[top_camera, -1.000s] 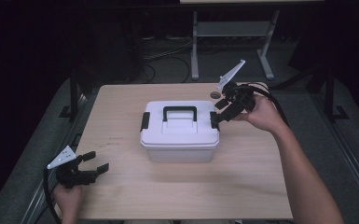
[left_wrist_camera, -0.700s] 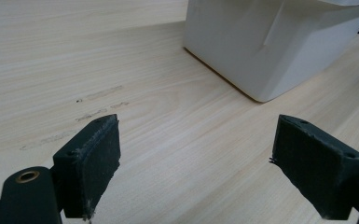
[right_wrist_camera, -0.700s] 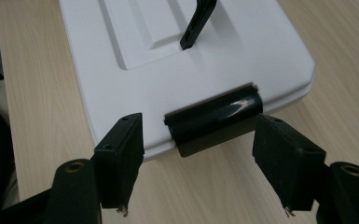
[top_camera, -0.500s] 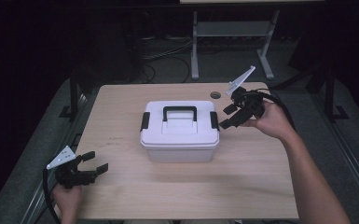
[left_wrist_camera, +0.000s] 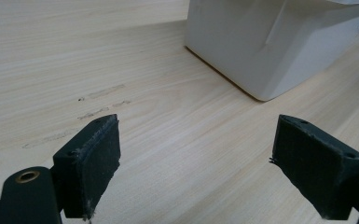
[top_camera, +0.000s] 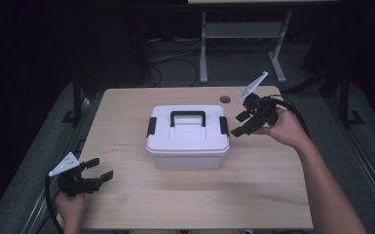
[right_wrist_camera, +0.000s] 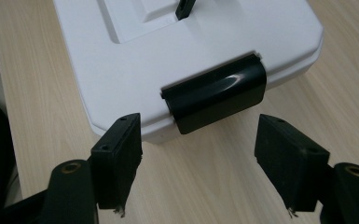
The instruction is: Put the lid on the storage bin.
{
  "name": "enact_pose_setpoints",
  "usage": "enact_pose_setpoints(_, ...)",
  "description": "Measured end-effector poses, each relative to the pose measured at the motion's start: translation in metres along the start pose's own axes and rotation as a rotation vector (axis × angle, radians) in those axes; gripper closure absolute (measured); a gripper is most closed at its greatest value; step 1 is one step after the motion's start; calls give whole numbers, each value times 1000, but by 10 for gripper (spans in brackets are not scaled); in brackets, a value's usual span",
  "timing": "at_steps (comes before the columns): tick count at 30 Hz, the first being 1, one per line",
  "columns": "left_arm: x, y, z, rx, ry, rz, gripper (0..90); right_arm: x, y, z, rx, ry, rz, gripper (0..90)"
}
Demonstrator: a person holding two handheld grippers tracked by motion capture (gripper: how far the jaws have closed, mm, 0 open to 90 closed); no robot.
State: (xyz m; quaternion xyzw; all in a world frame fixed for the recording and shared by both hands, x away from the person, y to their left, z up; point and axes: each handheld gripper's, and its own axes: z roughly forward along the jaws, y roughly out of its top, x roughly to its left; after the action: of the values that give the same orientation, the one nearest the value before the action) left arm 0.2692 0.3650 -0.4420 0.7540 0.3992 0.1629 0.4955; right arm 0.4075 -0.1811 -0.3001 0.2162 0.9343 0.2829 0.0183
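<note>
Since the earlier frame the right gripper (top_camera: 241,124) has drifted slightly off the white box's (top_camera: 187,141) black side latch (right_wrist_camera: 217,95), jaws spread and just widened around nothing, suggesting the latch is being released, while the left gripper (top_camera: 97,170) rests with jaws spread.

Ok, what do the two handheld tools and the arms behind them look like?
Both tools, left and right, are black, with two flat rectangular jaws whose pads are frayed at the edges. Each carries a pale grey three-cornered plate on top and trails a black cable. The forearms are bare; no sleeves or gloves show.

Light wooden table (top_camera: 272,195) with white latched box (top_camera: 187,144) at centre
</note>
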Motion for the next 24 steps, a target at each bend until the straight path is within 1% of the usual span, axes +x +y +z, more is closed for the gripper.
enact_pose_setpoints(7, 0, 0, 0, -2, 1, 0, 145, -1, -7, 1, 8, 2, 11, 312)
enact_pose_setpoints(10, -1, 0, 0, 0, 0, 0, 145, -1, -11, 2, 17, 3, 19, 310)
enact_pose_setpoints(20, -1, 0, 1, 5, -1, 1, 145, 0, -27, 4, 21, 2, 48, 310)
enact_pose_setpoints(24, -1, 0, 1, 5, -2, 3, 145, -1, -33, 4, 19, 3, 51, 310)
